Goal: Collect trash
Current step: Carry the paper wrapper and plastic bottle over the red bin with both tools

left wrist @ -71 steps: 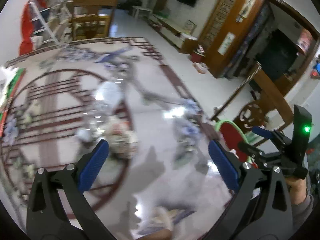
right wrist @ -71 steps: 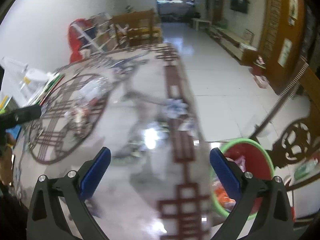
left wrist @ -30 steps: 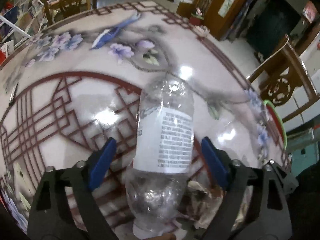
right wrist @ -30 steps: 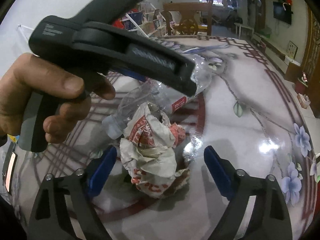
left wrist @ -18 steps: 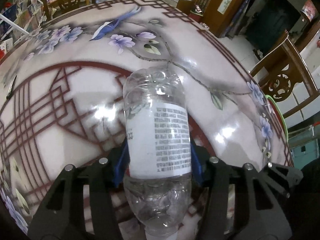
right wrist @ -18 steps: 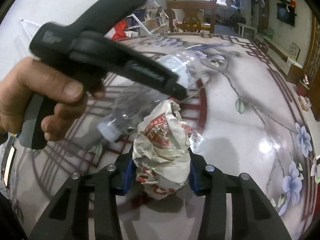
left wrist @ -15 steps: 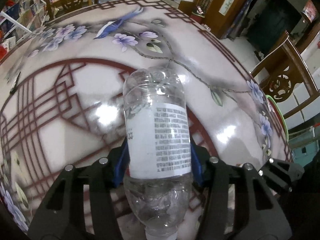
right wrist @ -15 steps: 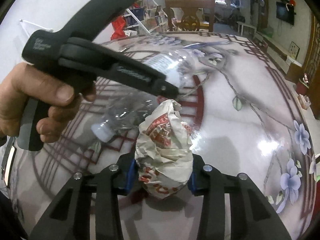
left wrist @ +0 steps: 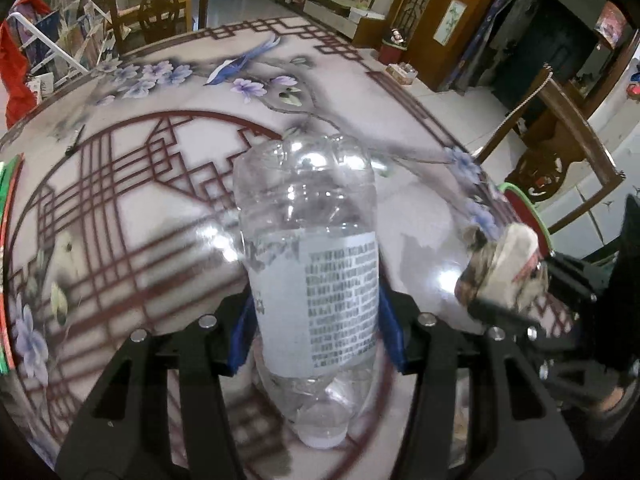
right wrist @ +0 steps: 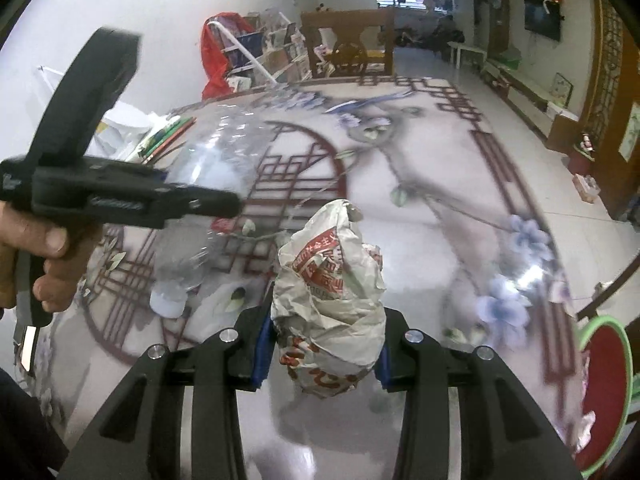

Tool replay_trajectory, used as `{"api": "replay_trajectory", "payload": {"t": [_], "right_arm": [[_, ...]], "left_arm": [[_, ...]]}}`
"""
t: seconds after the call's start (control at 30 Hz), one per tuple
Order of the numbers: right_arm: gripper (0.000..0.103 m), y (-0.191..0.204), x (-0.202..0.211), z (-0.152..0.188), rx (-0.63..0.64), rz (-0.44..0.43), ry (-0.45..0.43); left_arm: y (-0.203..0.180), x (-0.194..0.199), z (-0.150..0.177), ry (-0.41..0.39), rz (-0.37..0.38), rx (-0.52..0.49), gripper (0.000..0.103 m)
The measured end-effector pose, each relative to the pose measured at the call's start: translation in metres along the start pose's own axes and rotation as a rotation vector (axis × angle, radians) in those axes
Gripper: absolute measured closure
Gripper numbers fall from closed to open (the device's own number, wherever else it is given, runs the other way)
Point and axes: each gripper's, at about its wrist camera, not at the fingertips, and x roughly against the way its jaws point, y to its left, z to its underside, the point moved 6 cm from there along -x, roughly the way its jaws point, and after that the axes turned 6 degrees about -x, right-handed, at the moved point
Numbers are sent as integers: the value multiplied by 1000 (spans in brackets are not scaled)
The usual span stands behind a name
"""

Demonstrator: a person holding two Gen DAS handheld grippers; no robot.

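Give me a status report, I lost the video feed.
Left gripper shut on clear plastic bottle. Right gripper shut on crumpled paper wrapper. Both lifted over table. Red bin at table's edge, path unobstructed.

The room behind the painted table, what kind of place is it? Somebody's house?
Most likely a home's living and dining room. A glossy painted dining table has a carved wooden chair behind it, a television hangs on the wall, and a rack of books stands nearby.

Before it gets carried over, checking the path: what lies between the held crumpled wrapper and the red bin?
In the right wrist view, only bare painted tabletop lies between the crumpled wrapper and the red bin.
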Motion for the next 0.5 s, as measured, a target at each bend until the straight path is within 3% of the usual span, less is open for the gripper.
{"api": "replay_trajectory", "payload": {"t": [0.3,0.5], "right_arm": [[65,-31,73,9,-47,38,-59],[65,-67,112,17,-93,82,-82]], "left_arm": [[-62,43,13,-52,22,-31,52],[-112,44,6,-74,68,-59,52]]}}
